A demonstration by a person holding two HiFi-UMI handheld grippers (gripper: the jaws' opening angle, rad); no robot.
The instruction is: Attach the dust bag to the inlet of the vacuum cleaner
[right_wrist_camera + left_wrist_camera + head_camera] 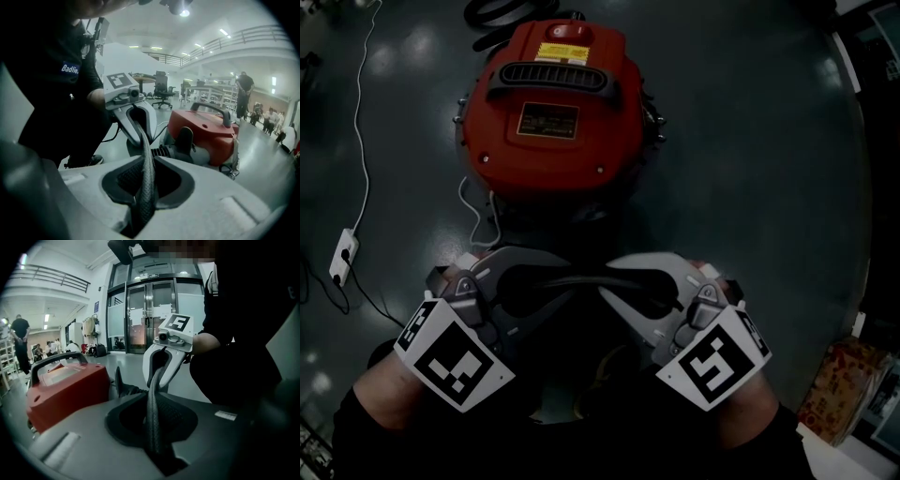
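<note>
Nearest to the camera on the head, the left hand (389, 373) and the right hand (757, 392) are low and close together. Each hand comes out of a dark sleeve and sits behind a marker cube. The left gripper (569, 281) and the right gripper (611, 281) point inward and a little forward, so their tips almost meet.

Each gripper view shows its own jaws standing narrow and pressed on a dark woven band of the dust bag (153, 401). The band runs straight across to the other gripper, which holds it in the same way. The head view shows this band only as a thin dark line between the tips. The rest of the bag is too dark to make out.

Just beyond the grippers, the red vacuum cleaner (555, 112) stands on the grey floor (750, 141), with its black handle (553, 80) on top. Only the right gripper view shows a black ribbed fitting (161, 152) low on its near side, apart from the band.

A white cable (361, 141) lies to the left on the floor. Farther away, the left gripper view shows glass doors (150, 315), and the right gripper view shows an office chair (161, 86).
</note>
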